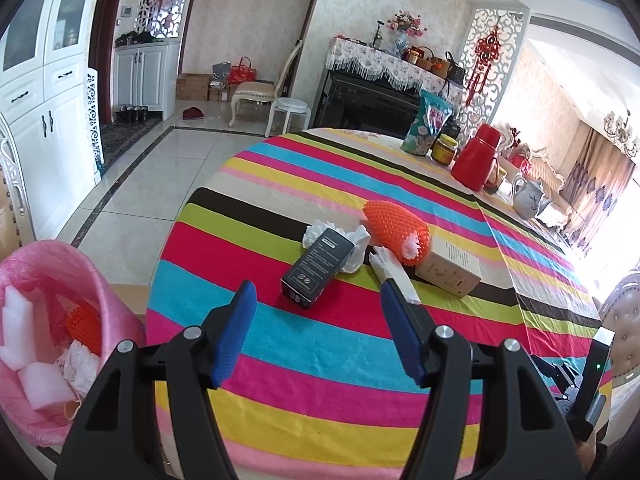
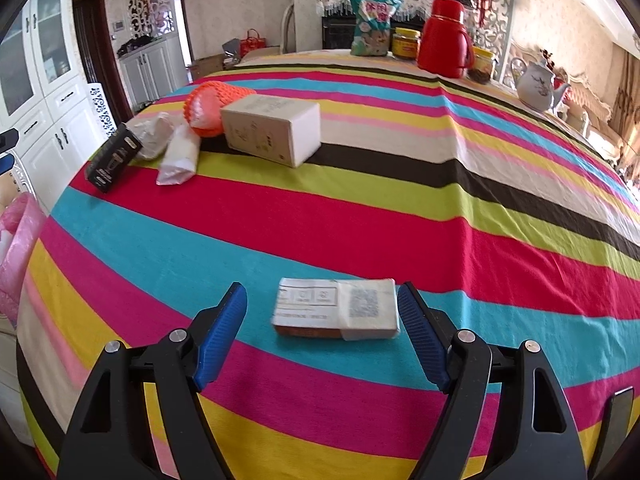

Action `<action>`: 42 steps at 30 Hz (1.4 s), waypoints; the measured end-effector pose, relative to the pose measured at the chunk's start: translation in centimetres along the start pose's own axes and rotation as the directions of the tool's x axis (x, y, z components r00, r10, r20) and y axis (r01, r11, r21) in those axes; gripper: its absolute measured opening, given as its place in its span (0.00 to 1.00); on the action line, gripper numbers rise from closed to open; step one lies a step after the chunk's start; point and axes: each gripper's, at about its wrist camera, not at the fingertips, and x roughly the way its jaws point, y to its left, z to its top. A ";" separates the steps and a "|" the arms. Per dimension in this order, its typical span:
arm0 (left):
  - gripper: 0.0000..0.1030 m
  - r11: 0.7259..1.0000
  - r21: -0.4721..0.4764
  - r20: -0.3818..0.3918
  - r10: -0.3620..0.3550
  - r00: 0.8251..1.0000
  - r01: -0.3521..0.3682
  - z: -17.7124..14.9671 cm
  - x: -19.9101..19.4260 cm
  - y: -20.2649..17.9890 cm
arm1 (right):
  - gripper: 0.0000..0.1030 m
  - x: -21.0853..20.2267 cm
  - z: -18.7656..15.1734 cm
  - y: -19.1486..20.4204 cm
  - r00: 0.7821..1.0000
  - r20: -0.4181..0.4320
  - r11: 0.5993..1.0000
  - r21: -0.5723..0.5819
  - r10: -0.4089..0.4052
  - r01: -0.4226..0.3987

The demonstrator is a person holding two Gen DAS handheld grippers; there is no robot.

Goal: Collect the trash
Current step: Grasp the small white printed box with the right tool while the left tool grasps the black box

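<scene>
On the striped tablecloth [image 1: 320, 360] lies a black box [image 1: 318, 268], just beyond my open left gripper [image 1: 318, 294], whose pads hold nothing. Behind the black box are a crumpled white tissue [image 1: 356, 246], a white wrapper [image 1: 394, 276], an orange foam net [image 1: 394, 230] and a beige carton [image 1: 448, 270]. In the right wrist view a small flat packet [image 2: 338, 308] lies between the pads of my open right gripper [image 2: 322, 292]. The right pad sits close to the packet's edge and the left pad stands well apart. The same litter pile shows far left there, around the beige carton [image 2: 272, 130].
A bin with a pink liner [image 1: 36, 272] stands off the table's left edge, holding white foam pieces and an orange net. A snack bag [image 2: 372, 24], jar [image 2: 406, 42], red flask [image 2: 444, 38] and teapot [image 2: 536, 86] line the far edge. A padded chair [image 1: 622, 312] is at right.
</scene>
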 end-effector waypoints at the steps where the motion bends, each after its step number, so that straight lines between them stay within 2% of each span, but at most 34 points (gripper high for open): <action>1: 0.61 1.000 0.001 -0.004 -0.001 1.000 0.001 0.0 0.3 -0.1 | 0.72 0.2 -0.1 -0.1 1.000 -0.005 1.000 0.002 -0.004 0.004; 9: 0.61 1.000 0.027 -0.038 -0.005 0.999 0.007 -0.2 2.8 -0.2 | 0.72 1.3 -0.5 -0.3 0.999 -0.042 1.000 0.001 -0.008 0.008; 11: 0.61 0.999 0.033 -0.047 -0.002 0.999 0.004 -0.1 3.6 -0.1 | 0.65 1.4 -0.5 -0.3 0.999 -0.045 1.000 0.001 -0.011 0.011; 18: 0.63 0.996 0.086 -0.079 0.007 0.997 -0.001 0.3 6.4 -0.1 | 0.63 1.5 -0.5 -0.4 0.999 -0.049 1.000 -0.001 -0.006 0.006; 23: 0.64 0.987 0.161 -0.108 0.015 0.994 0.003 0.5 9.3 -0.6 | 0.63 1.0 -0.2 -0.6 1.000 -0.025 1.000 0.002 0.007 -0.007; 32: 0.64 0.955 0.298 -0.139 0.057 0.989 -0.014 0.8 13.5 -0.9 | 0.63 -0.5 1.4 -1.1 1.000 0.026 1.000 0.008 0.005 -0.005; 36: 0.64 0.951 0.308 -0.161 0.069 0.985 -0.017 0.7 14.5 -0.9 | 0.63 -1.0 2.0 -1.0 0.999 0.045 1.000 0.003 0.006 -0.006; 37: 0.61 0.950 0.311 -0.176 0.071 0.982 -0.013 0.6 14.9 -0.8 | 0.63 -1.1 2.2 -1.0 0.999 0.050 1.000 0.002 0.007 -0.007; 38: 0.49 0.951 0.309 -0.188 0.070 0.980 -0.009 0.5 15.0 -0.8 | 0.63 -1.2 2.3 -0.9 0.999 0.053 1.000 0.003 0.009 -0.009; 42: 0.39 0.950 0.313 -0.200 0.063 0.978 0.003 0.4 14.9 -1.1 | 0.63 -1.4 2.7 -0.6 0.998 0.065 1.000 -0.001 0.013 -0.013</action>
